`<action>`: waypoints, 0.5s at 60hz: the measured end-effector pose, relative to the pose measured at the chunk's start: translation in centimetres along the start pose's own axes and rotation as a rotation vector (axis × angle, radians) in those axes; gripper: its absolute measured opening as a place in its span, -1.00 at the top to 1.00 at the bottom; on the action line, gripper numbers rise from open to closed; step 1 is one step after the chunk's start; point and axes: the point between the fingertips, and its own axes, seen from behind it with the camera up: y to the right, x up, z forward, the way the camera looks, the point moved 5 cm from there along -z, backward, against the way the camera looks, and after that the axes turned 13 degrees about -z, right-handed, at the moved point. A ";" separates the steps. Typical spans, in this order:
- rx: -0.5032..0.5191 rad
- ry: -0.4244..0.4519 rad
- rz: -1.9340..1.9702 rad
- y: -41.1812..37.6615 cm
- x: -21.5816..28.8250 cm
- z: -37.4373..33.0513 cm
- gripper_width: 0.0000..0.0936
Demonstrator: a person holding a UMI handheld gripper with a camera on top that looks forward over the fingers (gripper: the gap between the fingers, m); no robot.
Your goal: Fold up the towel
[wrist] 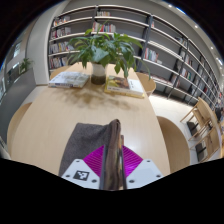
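A grey-brown towel (92, 142) lies on the light wooden table (50, 120), just ahead of my fingers. One edge of it rises as a thin upright fold between my two magenta pads (95, 160). My gripper (112, 162) is shut on that fold, both pads pressing against it. The rest of the towel spreads flat to the left of the fingers and reaches forward toward the middle of the table.
A potted green plant (100, 50) stands at the far end of the table, with books (68, 78) and papers (122, 85) beside it. Bookshelves (170, 60) line the back and right walls. Chairs (205, 125) stand at the right.
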 end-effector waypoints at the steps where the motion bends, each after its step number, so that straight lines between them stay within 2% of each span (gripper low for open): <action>1: 0.005 -0.015 -0.003 0.1 -0.6 0.3 0.22; 3: 0.010 -0.047 -0.009 0.1 -1.7 0.8 -0.02; 6: 0.022 -0.068 -0.020 0.1 -2.8 0.8 -0.25; 8: 0.028 -0.058 -0.024 0.1 -2.8 0.4 -0.32; 17: 0.006 0.036 0.008 0.3 0.5 -3.0 -0.43; 30: -0.031 0.216 0.071 -0.2 7.0 -12.1 -0.57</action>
